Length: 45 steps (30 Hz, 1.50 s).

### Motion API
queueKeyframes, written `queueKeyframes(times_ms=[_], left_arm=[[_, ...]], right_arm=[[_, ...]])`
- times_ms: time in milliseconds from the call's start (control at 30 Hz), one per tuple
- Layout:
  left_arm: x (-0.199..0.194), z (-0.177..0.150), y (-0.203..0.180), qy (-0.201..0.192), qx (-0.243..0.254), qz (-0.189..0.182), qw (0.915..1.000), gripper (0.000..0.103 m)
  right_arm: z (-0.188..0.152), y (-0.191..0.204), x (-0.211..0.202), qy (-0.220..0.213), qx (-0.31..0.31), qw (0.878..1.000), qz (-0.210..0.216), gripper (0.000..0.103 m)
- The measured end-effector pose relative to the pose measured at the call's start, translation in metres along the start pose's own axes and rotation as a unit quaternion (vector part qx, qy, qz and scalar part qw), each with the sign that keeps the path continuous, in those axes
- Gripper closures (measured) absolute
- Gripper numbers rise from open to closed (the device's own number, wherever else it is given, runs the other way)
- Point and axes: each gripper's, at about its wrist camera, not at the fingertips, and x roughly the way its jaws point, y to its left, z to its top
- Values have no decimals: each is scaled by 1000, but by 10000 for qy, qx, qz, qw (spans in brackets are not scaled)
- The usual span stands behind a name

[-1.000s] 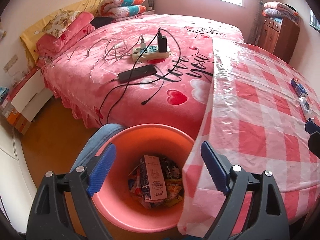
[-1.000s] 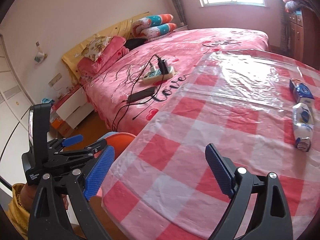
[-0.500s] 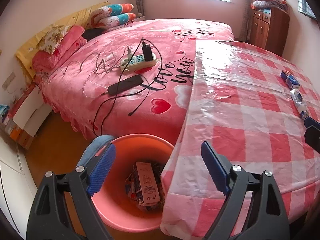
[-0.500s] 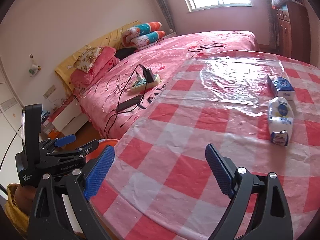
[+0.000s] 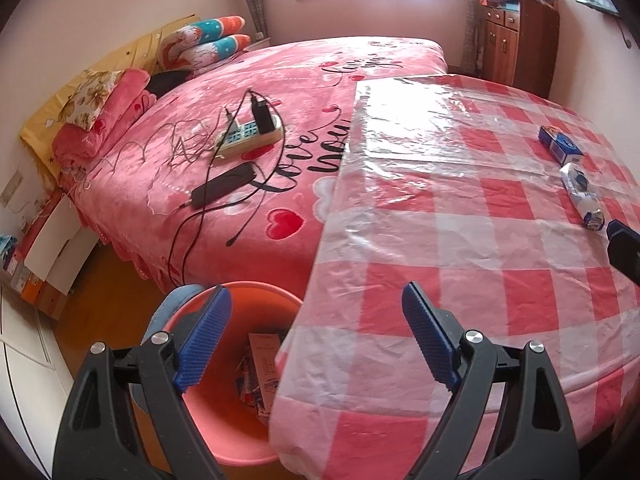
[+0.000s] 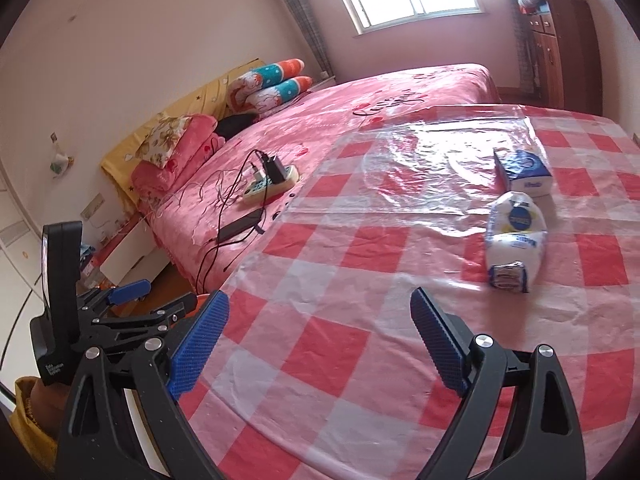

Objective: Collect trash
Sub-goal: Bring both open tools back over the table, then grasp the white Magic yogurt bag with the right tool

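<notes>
Both grippers wide open and empty; views shifted toward the table since the earlier frames.

The left gripper (image 5: 316, 336) hangs over the table edge, its jaws spread with nothing between them; the pink bin (image 5: 224, 412) is now half hidden under the checked tablecloth (image 5: 460, 248). The right gripper (image 6: 320, 340), equally spread and empty, now sits nearer the white wrapper (image 6: 514, 236) and blue box (image 6: 522, 170), which lie just beside each other on the table.
</notes>
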Motion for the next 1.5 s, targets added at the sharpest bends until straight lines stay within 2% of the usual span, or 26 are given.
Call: queueKeyframes(times_ms=[567,967,1233,1500], left_arm=[[1,8,-60,53,482,-197,9986,16],[-1,12,-108,32,895,-424,9951,16],[1,14,-130,47,1054,-568,9928,16],[7,16,-138,114,1095,-617,9920,16]], right_arm=[[6,-52,-26,-269,491,9982,-206,12],[11,-101,-44,-439,881,9937,-538,12],[11,-139,-42,-303,1246,9895,-668,12],[17,-145,-12,140,1233,9903,-621,12]])
